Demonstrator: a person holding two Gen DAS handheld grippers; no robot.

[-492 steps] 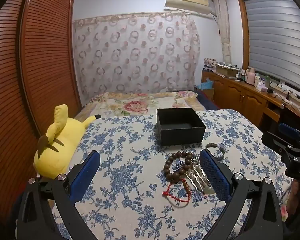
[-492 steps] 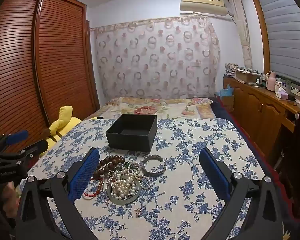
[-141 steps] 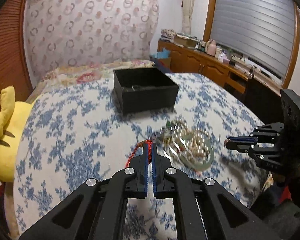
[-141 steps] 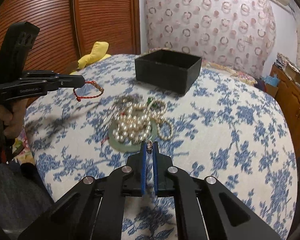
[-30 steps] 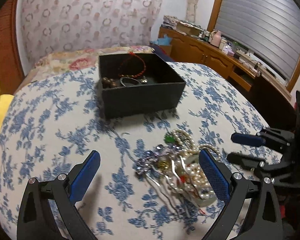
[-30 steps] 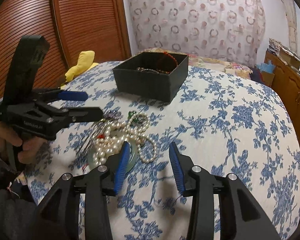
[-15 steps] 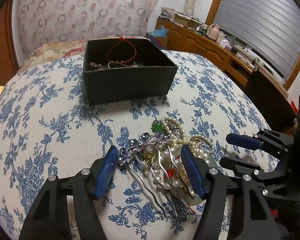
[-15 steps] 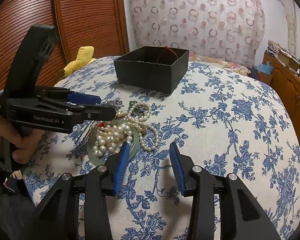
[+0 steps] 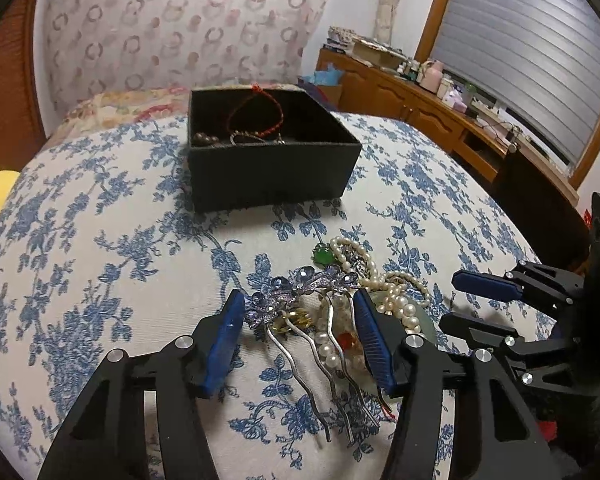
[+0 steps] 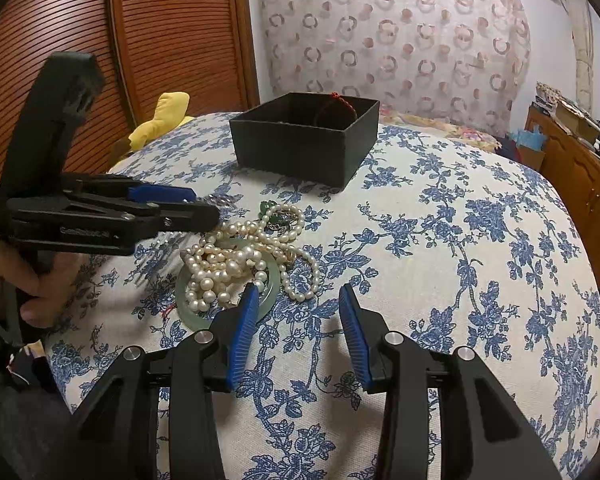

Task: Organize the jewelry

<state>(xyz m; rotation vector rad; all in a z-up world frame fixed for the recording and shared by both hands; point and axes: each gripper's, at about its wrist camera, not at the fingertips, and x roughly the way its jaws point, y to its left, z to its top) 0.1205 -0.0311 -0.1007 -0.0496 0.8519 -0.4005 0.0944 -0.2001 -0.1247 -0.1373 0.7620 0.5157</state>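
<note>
Left gripper [image 9: 300, 318]: my jaws stand partly drawn in and have just been closing, with the jewelled head of the hair comb [image 9: 300, 286] between them; the pads do not yet press it, so nothing is held. Its wavy metal prongs run back toward me under the tool. Right gripper [image 10: 296, 312]: jaws at a middling gap, empty, hovering at the near edge of the pile, its left pad over the rim of the jade ring [image 10: 268, 280].

The comb lies at the left side of the heap, tangled against the pearl strands [image 10: 236, 256] and a small green stone [image 9: 322, 256]. Beyond, apart from the heap, the black box [image 9: 268, 176] sits on the floral cloth [image 10: 460, 240] and already holds a red cord bracelet [image 9: 256, 114] and some darker pieces.

Judgement: the step in hand is gripping the comb for transfer to the box. Next move calls for a firm close on the head, then a slow lift, since the prongs may drag the pearls along.
</note>
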